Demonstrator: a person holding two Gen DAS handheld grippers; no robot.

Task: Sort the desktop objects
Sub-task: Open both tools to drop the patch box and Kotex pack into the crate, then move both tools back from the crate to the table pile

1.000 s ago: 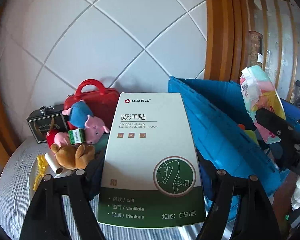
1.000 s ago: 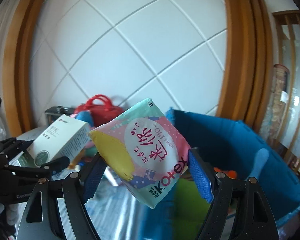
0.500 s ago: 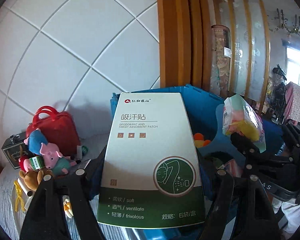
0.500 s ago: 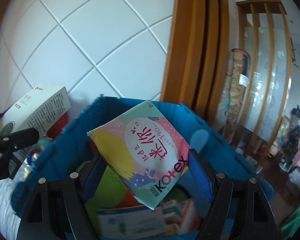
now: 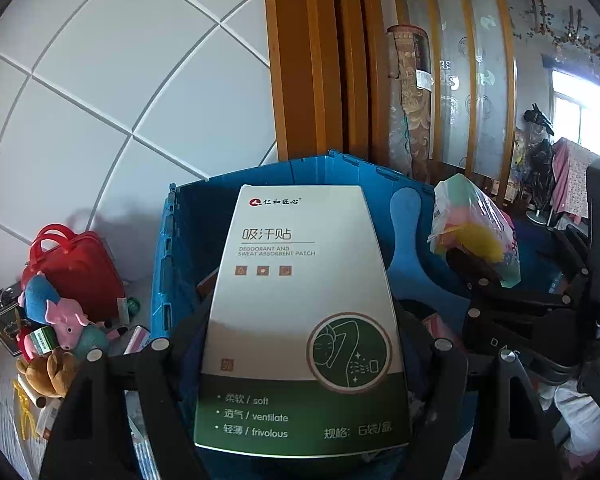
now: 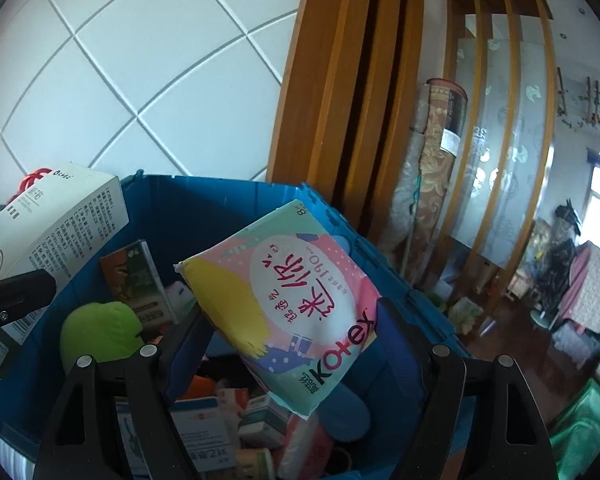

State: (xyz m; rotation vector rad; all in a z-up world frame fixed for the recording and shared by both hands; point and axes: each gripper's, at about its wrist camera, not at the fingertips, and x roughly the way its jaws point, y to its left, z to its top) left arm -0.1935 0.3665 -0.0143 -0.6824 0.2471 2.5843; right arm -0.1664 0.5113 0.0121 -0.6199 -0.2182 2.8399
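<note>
Gripping white-green patch box (image 5: 300,312), L gripper (image 5: 300,360) fingers clamp its sides over blue crate (image 5: 188,216). R gripper (image 6: 292,344) fingers clenched on Kotex pack (image 6: 284,300), above crate interior; toys at 9 o'clock outside crate.

A home: plush toys (image 5: 66,326), hanging clothes (image 5: 568,184).

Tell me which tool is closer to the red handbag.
Left. The left tool, holding the white box, sits over the blue crate side nearest the red handbag; the right tool is further across the crate.
</note>
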